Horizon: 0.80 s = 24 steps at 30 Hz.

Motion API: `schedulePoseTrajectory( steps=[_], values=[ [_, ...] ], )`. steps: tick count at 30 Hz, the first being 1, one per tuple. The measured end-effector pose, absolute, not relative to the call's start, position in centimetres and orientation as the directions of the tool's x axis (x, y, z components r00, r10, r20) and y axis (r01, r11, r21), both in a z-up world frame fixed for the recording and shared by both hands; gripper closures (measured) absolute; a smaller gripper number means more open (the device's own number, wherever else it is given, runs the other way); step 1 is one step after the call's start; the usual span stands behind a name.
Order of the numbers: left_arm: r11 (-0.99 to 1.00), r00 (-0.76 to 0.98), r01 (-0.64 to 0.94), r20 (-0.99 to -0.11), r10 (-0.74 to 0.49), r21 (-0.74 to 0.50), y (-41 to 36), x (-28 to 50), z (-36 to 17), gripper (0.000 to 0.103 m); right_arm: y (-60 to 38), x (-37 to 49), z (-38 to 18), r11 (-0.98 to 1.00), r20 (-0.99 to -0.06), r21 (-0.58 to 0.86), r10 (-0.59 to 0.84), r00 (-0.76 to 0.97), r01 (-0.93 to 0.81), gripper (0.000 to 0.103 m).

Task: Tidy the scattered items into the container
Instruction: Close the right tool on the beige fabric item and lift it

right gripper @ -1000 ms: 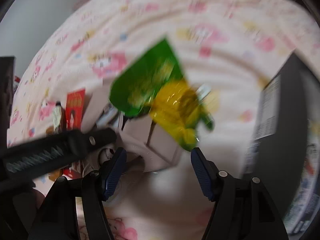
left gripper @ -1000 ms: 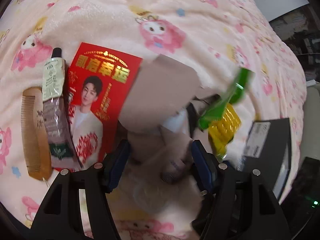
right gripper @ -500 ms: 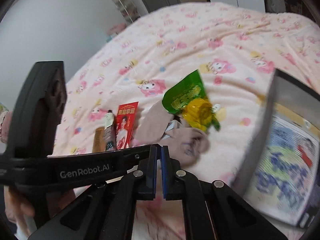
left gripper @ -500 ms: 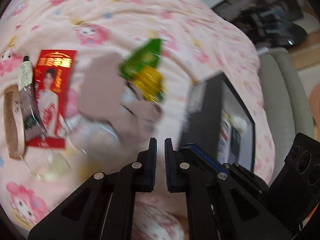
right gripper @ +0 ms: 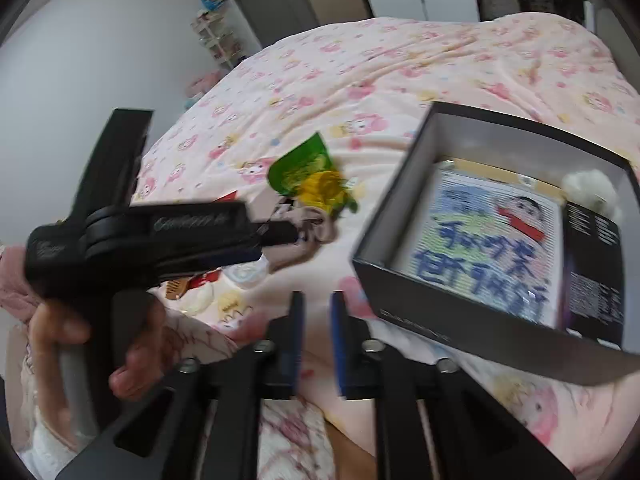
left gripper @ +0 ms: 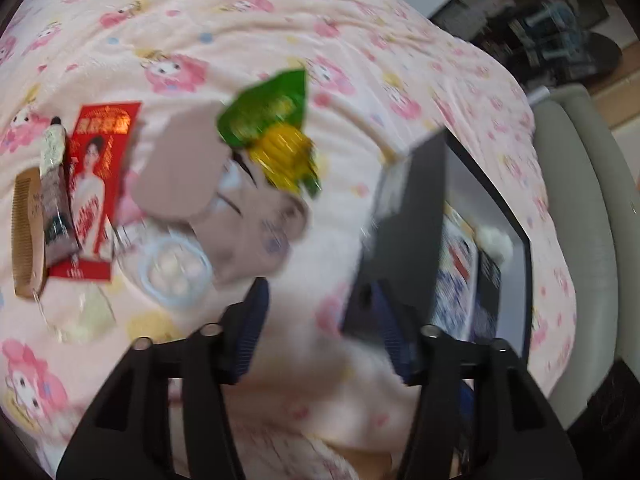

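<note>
Scattered on the pink blanket lie a wooden comb [left gripper: 28,236], a tube [left gripper: 54,188], a red printed envelope [left gripper: 98,176], brown card pieces [left gripper: 184,168], a round clear case [left gripper: 174,276] and a green and yellow snack packet [left gripper: 276,136] [right gripper: 312,176]. The black box [left gripper: 404,220] [right gripper: 460,320] stands open to their right, with a cartoon card [right gripper: 480,240] and a white fluffy ball [right gripper: 592,188] inside. My left gripper [left gripper: 318,332] hangs above the blanket between pile and box, its jaws opening, empty. My right gripper [right gripper: 316,320] is opening from a narrow gap, empty.
A person's hand [right gripper: 60,332] grips the left tool's handle at the left of the right wrist view. A grey padded edge [left gripper: 580,220] runs beyond the bed on the right. A shelf and doors stand past the bed's far end.
Both grippers went from open to shut and now stand apart again. Both pulled back and up from the pile, and the black box has come into fuller view.
</note>
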State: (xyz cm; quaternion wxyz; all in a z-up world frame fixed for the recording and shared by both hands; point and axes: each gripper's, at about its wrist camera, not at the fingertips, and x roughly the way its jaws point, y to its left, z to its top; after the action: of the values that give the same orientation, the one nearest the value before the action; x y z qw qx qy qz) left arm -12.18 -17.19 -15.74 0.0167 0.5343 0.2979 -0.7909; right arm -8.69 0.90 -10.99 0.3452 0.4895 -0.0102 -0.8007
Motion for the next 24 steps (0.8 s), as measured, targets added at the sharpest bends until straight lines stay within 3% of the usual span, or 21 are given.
schedulePoseTrajectory(
  steps=[2,7,10,13,18,24],
  values=[
    [-0.816,-0.431,0.393,-0.869,0.244,-0.424,-18.4,-13.2,-16.9,0.044,-0.8,-9.4,-11.6,-0.748,-0.774,0.365,-0.575,-0.266,0.554,0.059],
    [-0.749,-0.377,0.507,-0.891,0.252,-0.426,-20.3,-14.9,-20.0,0.044,-6.6,-11.9,-14.5,-0.778,-0.833,0.327,-0.505,-0.225,0.536,0.058],
    [-0.672,-0.343,0.545,-0.864,0.368,-0.502,-21.6,-15.5,-22.0,0.044,-8.6,-12.9,-15.3,-0.818,-0.855,0.228,-0.427,-0.292,0.528,0.057],
    [-0.601,-0.363,0.597,-0.847,0.389,-0.531,-23.0,-14.7,-22.4,0.044,-10.2,-13.0,-15.4,-0.818,-0.87,0.138,-0.37,-0.327,0.558,0.056],
    [-0.641,-0.296,0.567,-0.854,0.428,-0.518,-23.7,-16.1,-22.7,0.043,-10.4,-14.4,-16.4,-0.814,-0.873,0.233,-0.417,-0.255,0.533,0.056],
    [-0.563,-0.344,0.618,-0.832,0.435,-0.549,-25.1,-15.9,-23.5,0.045,-11.9,-16.4,-18.8,-0.806,-0.885,0.311,-0.439,-0.156,0.504,0.054]
  ],
)
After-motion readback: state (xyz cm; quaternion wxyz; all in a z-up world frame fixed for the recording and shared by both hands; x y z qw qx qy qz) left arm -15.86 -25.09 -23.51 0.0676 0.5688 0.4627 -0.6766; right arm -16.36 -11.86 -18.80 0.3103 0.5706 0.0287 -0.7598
